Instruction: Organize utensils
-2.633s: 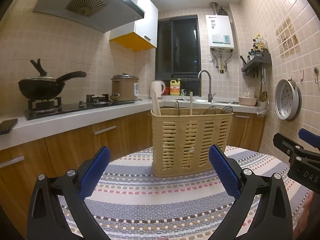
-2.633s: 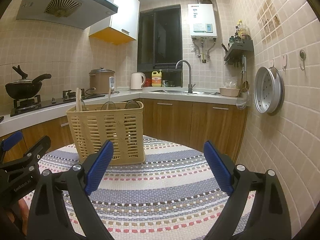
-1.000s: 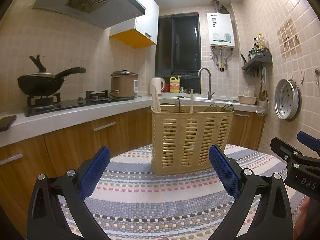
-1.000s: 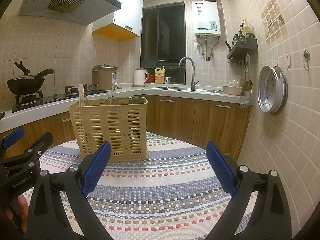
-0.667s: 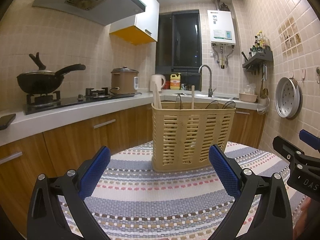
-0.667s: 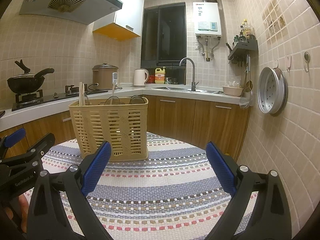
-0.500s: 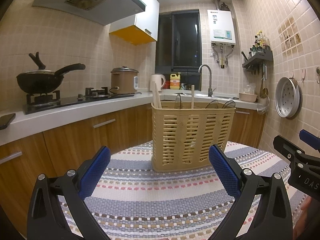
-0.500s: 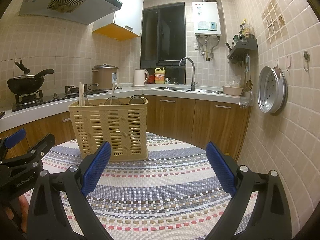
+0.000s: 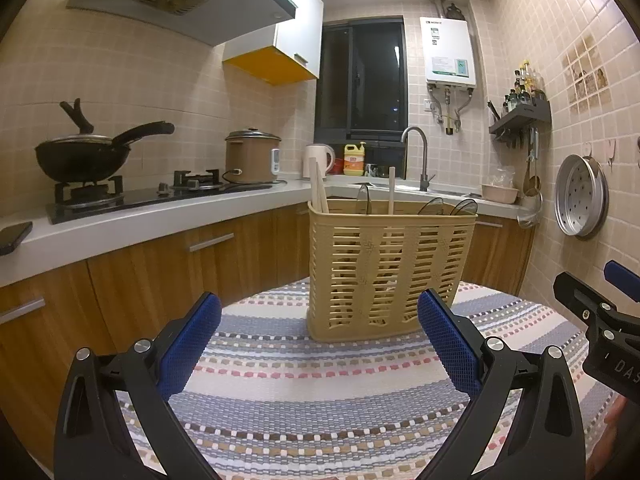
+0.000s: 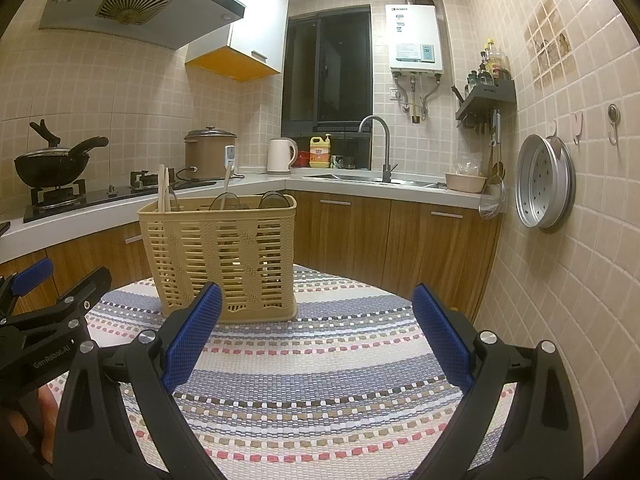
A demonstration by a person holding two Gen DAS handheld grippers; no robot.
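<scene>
Gaping left tongs (image 9: 318, 342), right tongs (image 10: 318, 336), both empty

Left gripper (image 10: 52, 320) body, seen from the right wrist: "GenRobot.AI"
Right gripper (image 9: 612, 328) body, seen from the left wrist: "DAS", cut off at the frame edge
Other labels: too small to read

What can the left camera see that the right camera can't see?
Only the left wrist view shows the dark phone lying on the counter's near end, and the right gripper poking in from the side.

Only the right wrist view shows the metal wall hook above the round steamer tray, and the left gripper at its edge.

Both show the beige utensil basket standing on the striped tablecloth, chopsticks sticking up from it, the black wok, the rice cooker, the white kettle and the tap.
</scene>
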